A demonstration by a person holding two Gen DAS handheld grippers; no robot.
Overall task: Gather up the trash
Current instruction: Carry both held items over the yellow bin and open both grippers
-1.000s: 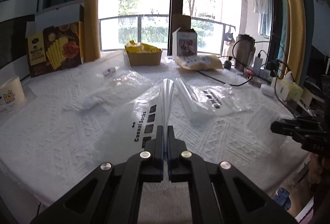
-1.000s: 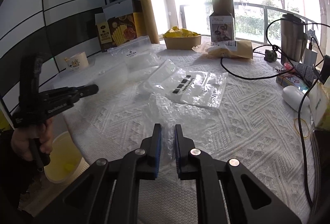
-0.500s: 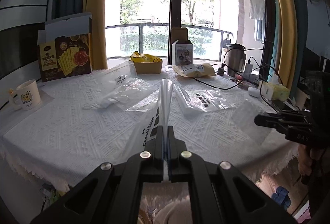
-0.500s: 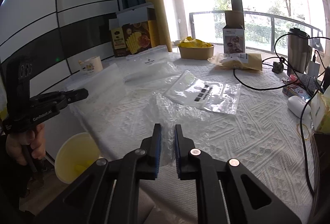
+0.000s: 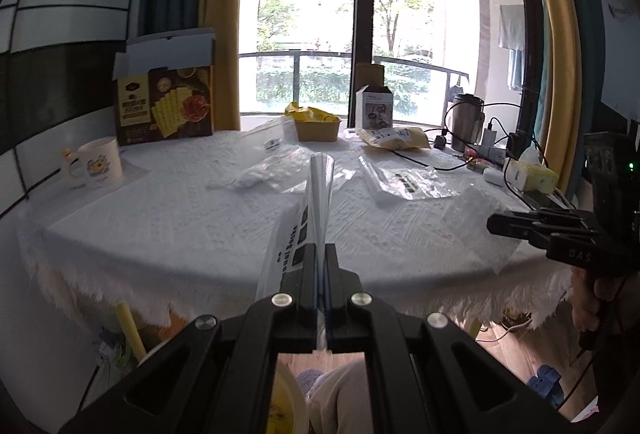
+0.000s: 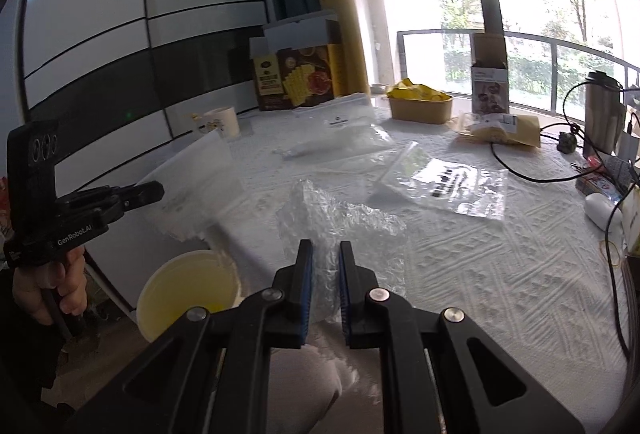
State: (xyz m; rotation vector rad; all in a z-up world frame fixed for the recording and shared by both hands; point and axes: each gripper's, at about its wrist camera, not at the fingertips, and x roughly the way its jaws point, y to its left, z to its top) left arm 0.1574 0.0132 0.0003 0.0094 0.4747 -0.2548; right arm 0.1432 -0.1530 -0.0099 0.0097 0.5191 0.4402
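L gripper (image 5: 320, 254): jaws clamped on flat clear sock bag (image 5: 316, 194), black print, off table edge | R gripper (image 6: 325, 258): jaws pinch crinkly bubble wrap (image 6: 340, 218) | round yellow bin (image 6: 188, 286) below by lace-textured tablecloth (image 6: 500, 274)

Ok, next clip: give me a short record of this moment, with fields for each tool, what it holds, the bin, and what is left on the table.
left tool: shut on printed clear bag, held edge-on, lifted at the table's near edge
right tool: shut on bubble wrap, crumpled
bin: yellow bucket on the floor beside the table, below both tools
left on table: clear bag with black print, two more clear bags
trash in bin: cannot tell
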